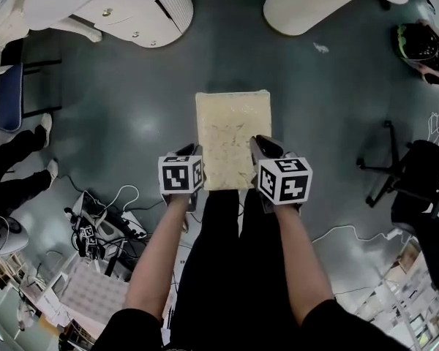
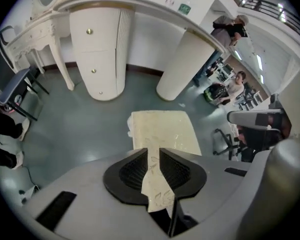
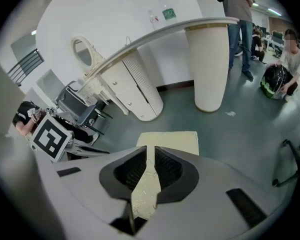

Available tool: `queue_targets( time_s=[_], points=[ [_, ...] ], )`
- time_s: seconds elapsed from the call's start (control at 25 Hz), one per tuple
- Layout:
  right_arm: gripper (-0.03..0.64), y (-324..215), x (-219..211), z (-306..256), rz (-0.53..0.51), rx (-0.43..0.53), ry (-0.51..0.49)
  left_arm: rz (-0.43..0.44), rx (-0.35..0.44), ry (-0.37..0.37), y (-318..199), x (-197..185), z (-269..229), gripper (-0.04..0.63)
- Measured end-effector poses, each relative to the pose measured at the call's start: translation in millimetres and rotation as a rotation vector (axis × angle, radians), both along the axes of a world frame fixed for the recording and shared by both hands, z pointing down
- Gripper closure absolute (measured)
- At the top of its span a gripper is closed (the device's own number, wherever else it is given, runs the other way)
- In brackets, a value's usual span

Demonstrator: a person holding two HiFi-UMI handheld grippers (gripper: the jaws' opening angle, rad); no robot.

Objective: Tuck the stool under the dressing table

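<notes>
- Stool (image 1: 233, 137) stands on the floor (image 1: 132, 108) straight ahead of the person. It is well short of the table (image 2: 97, 49) and roughly in line with the gap between the two pedestals (image 1: 307, 2).
- Left gripper (image 2: 154, 156): jaws closed on a fold of the stool's cream cover at the near edge.
- Right gripper (image 3: 151, 159): same, pinched tight on a strip of cover at the near edge. The two grips sit side by side.
- Seat looks padded and soft. The cover is thin cloth that bunches between the pads, so it will likely stretch before the stool moves.
- Legs are hidden under the seat and weight is unknown. Judged light enough to slide on the smooth floor.
- A firmer hold would be on the stiff seat edge under the cloth, toward the near corners. An uneven push would probably make the stool swing.
- Risk: the cloth slips out or tears under a hard push.
</notes>
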State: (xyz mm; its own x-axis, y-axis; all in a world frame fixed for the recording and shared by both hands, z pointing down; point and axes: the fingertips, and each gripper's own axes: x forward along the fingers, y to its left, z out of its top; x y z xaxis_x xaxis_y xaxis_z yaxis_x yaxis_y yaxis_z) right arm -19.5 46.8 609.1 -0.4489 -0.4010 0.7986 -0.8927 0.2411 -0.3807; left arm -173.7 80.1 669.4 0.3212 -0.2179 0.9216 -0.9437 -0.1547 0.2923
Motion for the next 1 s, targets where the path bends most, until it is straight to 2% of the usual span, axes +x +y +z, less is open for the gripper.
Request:
queue_targets(
  time_s=[0.04,0.08,0.12,0.16,0.36,0.6,0.84,1.0],
  points=[
    [0.593,1.3,3.5,10.3,0.003,-0.019,-0.005,-0.004,-0.025,0.011,1.4,2.4,10.3,0.499],
    [0.508,3.2,7.0,21.4,0.003,-0.041,-0.005,-0.007,-0.047,0.02,2.4,4.4,19.9,0.469],
    [0.452,5.8,10.7,33.0,-0.001,-0.065,-0.003,-0.006,-0.067,0.027,3.6,5.7,29.0,0.452],
    [0.437,9.0,14.4,44.8,-0.007,-0.088,-0.001,-0.002,-0.086,0.03,5.5,6.5,38.0,0.43],
    [0.382,24.8,38.5,98.3,-0.052,-0.174,0.016,0.0,-0.189,0.069,19.8,11.3,79.2,0.338],
    [0.337,34.2,59.7,156.4,-0.019,-0.273,-0.008,-0.058,-0.28,0.131,31.3,13.3,115.6,0.217],
    [0.305,39.4,64.5,195.9,0.087,-0.363,-0.132,-0.036,-0.317,0.202,32.1,26.7,135.0,0.125],
    [0.287,42.4,62.9,203.1,0.122,-0.386,-0.245,-0.069,-0.326,0.275,28.8,31.9,144.3,0.094]
  ],
)
